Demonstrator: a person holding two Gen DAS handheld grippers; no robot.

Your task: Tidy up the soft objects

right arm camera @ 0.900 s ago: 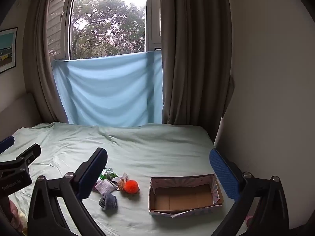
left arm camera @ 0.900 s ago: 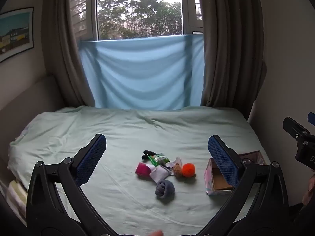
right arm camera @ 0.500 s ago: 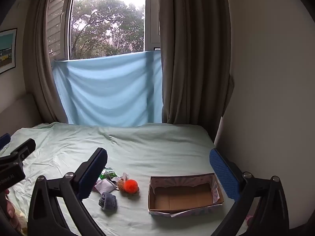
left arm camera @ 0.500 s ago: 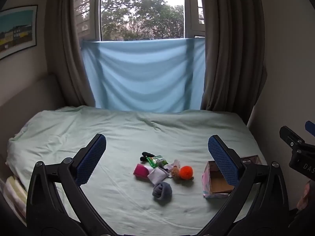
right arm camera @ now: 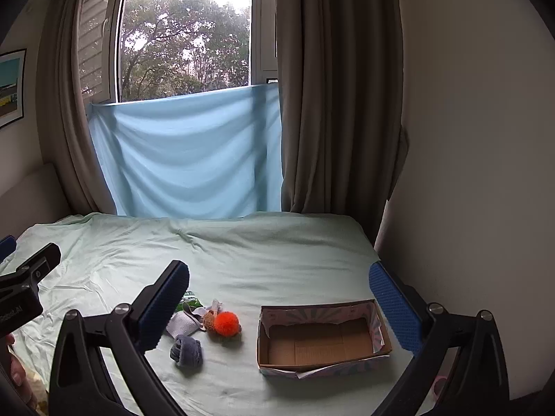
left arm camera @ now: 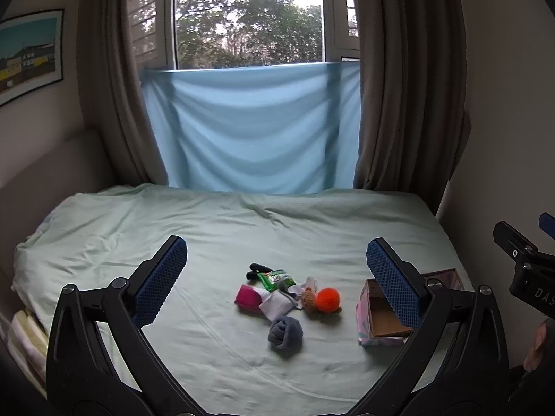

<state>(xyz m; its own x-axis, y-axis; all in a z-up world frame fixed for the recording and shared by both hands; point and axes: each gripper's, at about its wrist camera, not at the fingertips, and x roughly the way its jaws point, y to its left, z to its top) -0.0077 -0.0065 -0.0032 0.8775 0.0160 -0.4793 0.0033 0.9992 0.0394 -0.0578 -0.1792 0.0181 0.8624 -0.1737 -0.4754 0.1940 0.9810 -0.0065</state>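
Observation:
A small pile of soft objects lies on the pale green bed (left arm camera: pixel 138 228): a grey rolled sock (left arm camera: pixel 285 332), an orange pompom toy (left arm camera: pixel 327 300), a white sock (left arm camera: pixel 276 305), a pink sock (left arm camera: pixel 247 297), a green packet (left arm camera: pixel 275 277) and a black item (left arm camera: pixel 258 268). An empty cardboard box (right arm camera: pixel 322 341) sits to their right. My left gripper (left arm camera: pixel 274 277) is open and empty, held above and short of the pile. My right gripper (right arm camera: pixel 277 306) is open and empty, above the box's left end.
A blue cloth (left arm camera: pixel 249 128) hangs below the window between brown curtains (left arm camera: pixel 409 79). A wall (right arm camera: pixel 468 138) runs close along the bed's right edge. Folded pale fabric (left arm camera: pixel 24 339) lies at the bed's left edge. A headboard (left arm camera: pixel 41 173) stands at the left.
The left wrist view has tilted up slightly, so the pile and box sit a little lower and nearer the centre. The right view is almost unchanged. Both grippers stay open.

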